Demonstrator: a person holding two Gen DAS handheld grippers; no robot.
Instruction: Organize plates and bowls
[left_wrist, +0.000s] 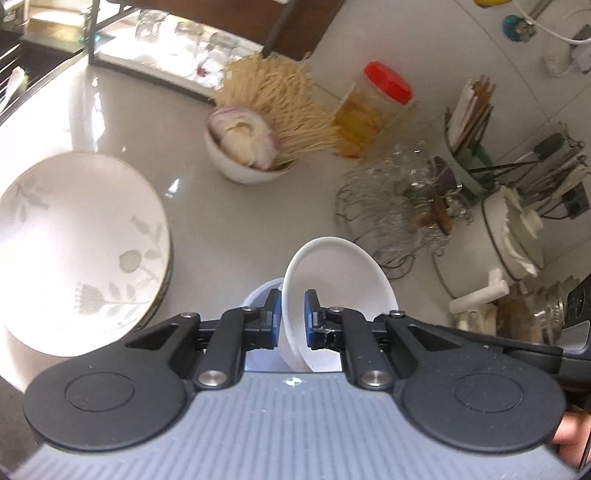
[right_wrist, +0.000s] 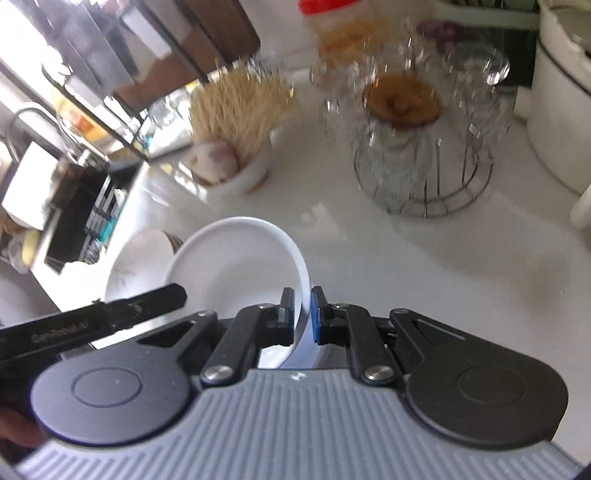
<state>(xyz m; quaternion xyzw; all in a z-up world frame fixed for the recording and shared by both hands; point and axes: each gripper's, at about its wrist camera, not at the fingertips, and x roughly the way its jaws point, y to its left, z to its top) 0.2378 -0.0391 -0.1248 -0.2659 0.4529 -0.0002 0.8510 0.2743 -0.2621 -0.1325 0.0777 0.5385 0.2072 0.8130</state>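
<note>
A plain white bowl (left_wrist: 340, 295) is held tilted above the white counter, gripped from two sides. My left gripper (left_wrist: 293, 308) is shut on its rim, one blue pad inside and one outside. My right gripper (right_wrist: 303, 308) is shut on the opposite rim of the same bowl (right_wrist: 236, 266). A pale bluish-white rounded shape (left_wrist: 258, 295) shows just below the bowl; I cannot tell what it is. A stack of white plates with a grey flower pattern (left_wrist: 74, 240) sits to the left on the counter, also seen as the plates (right_wrist: 136, 258) behind the bowl.
A small white bowl with onion and dry noodles (left_wrist: 247, 147) stands behind. A red-lidded jar (left_wrist: 373, 107), a wire rack of glasses (left_wrist: 402, 206), a utensil holder (left_wrist: 476, 147) and a white pot (left_wrist: 513, 229) crowd the right. A dish rack (right_wrist: 85, 206) lies at left.
</note>
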